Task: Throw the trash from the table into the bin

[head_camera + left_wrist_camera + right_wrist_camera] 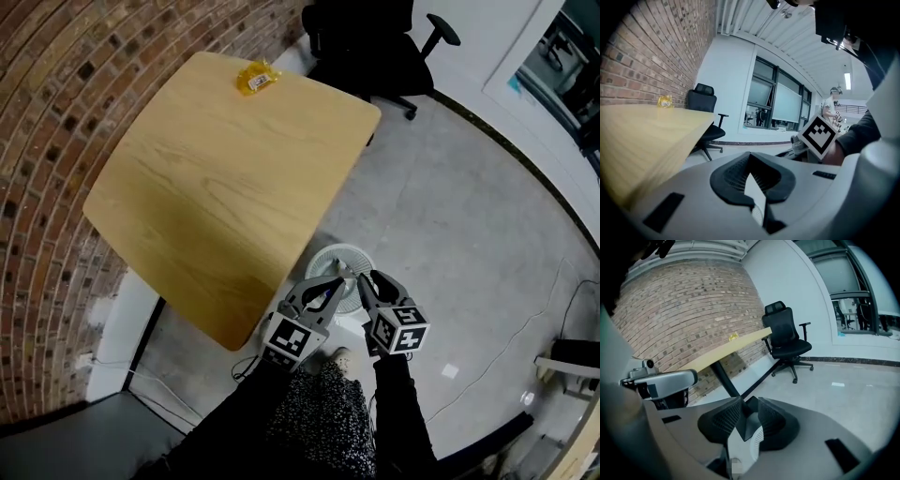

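Left gripper (750, 159) shut tip to tip, nothing pinched between the black ribbed pads (731, 176). Right gripper (747, 416) just beside it on the right, jaws a little apart and pressing on nothing (only white mesh showing through the gap). Both held close together in the near part of the scene, over the round white mesh bin (337, 255) on the grey floor (469, 216), just off the near right corner of the table (187, 216). Trash (256, 78) at the opposite end: one small crumpled yellow wrapper, glossy, with a pale label patch, lying alone at the far edge of the light wooden tabletop, close to the brick wall (56, 94) and well apart from both grippers. Black office chair (375, 42) beyond the table's far right corner.
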`<state>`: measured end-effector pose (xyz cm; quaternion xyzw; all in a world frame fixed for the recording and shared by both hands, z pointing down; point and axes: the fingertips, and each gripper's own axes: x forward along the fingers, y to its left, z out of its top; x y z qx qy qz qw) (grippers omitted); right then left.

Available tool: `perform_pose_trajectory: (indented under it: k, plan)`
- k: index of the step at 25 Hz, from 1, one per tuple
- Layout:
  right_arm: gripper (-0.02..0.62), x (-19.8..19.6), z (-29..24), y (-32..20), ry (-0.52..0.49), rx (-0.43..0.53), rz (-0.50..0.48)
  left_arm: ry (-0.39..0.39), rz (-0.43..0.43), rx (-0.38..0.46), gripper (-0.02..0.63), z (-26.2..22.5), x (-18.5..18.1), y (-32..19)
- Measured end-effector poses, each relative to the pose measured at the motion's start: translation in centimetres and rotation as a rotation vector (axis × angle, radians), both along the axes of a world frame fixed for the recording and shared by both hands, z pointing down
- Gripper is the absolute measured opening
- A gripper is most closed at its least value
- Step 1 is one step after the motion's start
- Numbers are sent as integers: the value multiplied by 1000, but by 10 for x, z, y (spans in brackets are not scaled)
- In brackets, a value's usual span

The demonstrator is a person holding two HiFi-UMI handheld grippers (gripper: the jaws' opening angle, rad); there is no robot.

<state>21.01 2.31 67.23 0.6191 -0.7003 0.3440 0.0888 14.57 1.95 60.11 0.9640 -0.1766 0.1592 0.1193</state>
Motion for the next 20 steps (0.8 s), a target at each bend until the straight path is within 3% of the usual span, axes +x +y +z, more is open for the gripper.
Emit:
perform_pose_trajectory:
  k: [4, 8, 20]
  plan:
    - [50, -4, -38, -13, 31, 48, -2, 33, -41, 10, 5, -32, -9, -6]
    - [16, -5, -75, -22, 59, 92, -15, 43, -42, 52, 6, -63, -12, -15]
    - [12, -33, -177, -62, 116, 234, -106, 85, -160, 115, 5, -141, -52, -56]
